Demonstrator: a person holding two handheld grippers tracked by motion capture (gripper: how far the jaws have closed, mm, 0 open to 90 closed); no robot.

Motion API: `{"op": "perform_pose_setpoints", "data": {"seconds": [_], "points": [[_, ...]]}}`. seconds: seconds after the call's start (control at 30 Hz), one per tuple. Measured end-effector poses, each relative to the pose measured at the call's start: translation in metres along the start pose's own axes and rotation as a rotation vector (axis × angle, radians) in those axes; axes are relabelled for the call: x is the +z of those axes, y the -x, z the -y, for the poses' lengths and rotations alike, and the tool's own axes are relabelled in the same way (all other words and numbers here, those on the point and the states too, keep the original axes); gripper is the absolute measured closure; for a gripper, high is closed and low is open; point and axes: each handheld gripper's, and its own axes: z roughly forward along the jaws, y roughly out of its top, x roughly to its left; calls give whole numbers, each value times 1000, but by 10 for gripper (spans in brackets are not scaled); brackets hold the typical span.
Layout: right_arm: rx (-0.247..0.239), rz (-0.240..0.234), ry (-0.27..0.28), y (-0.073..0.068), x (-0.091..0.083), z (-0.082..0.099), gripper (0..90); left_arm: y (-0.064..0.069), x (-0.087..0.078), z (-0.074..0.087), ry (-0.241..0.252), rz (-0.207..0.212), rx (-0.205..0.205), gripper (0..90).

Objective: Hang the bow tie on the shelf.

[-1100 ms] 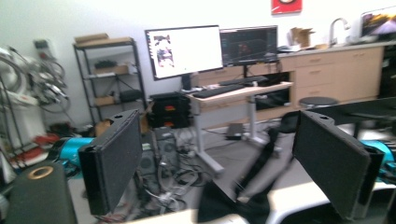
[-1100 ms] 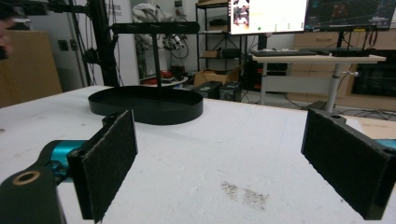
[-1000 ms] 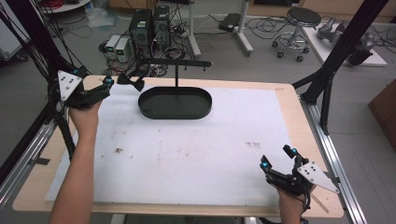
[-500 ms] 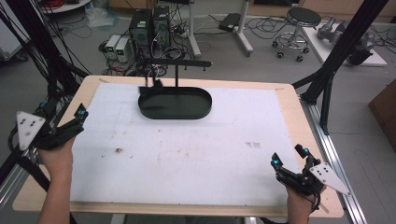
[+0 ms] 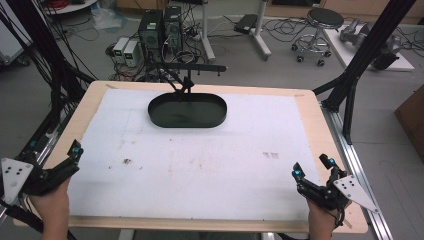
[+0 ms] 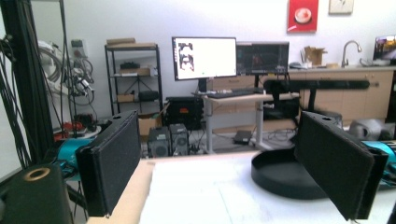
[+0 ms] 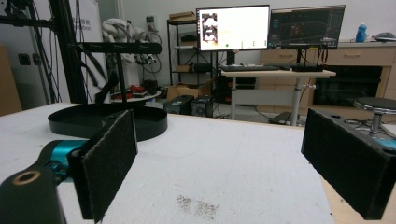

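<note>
Your desk (image 5: pixel 320 125): wood rim, white sheet (image 5: pixel 200 160) over most of it, scuffed with small dark specks near the middle. Beyond it, grey floor, computer towers (image 5: pixel 160 27), cables, a stool (image 5: pixel 325 20). Far centre sits a black oval tray (image 5: pixel 187 111), nothing visible inside, a black stand (image 5: pixel 187 70) rising at its back edge. Your left gripper (image 5: pixel 75 152) at the near left edge, right gripper (image 5: pixel 310 170) near right corner: fingers of both spread wide, gripping nothing.

Black hand-held gripper (image 5: pixel 75 159), teal joints, grey triangular plate
</note>
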Motion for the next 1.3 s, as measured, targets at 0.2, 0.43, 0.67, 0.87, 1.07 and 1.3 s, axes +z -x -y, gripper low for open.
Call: {"op": "perform_pose_setpoints", "data": {"seconds": [0.2, 0.43, 0.67, 0.87, 1.07, 1.3], "points": [[-6, -17, -1, -5, 0, 1, 96, -5, -5, 24, -53, -24, -67, 151], [-19, -37, -3, -9, 1, 1, 95, -11, -11, 38, -71, -29, -89, 151], [-8, -45, -16, -11, 4, 2, 96, -12, -12, 38, -62, -19, -111, 148], [-7, -42, -18, -16, 4, 2, 96, -11, -12, 40, -87, 22, -79, 148], [-4, -44, -19, -17, 4, 2, 96, -13, -13, 39, -85, 23, -83, 145], [2, -33, -17, -15, 2, 1, 95, -14, -13, 39, -90, 29, -86, 137]]}}
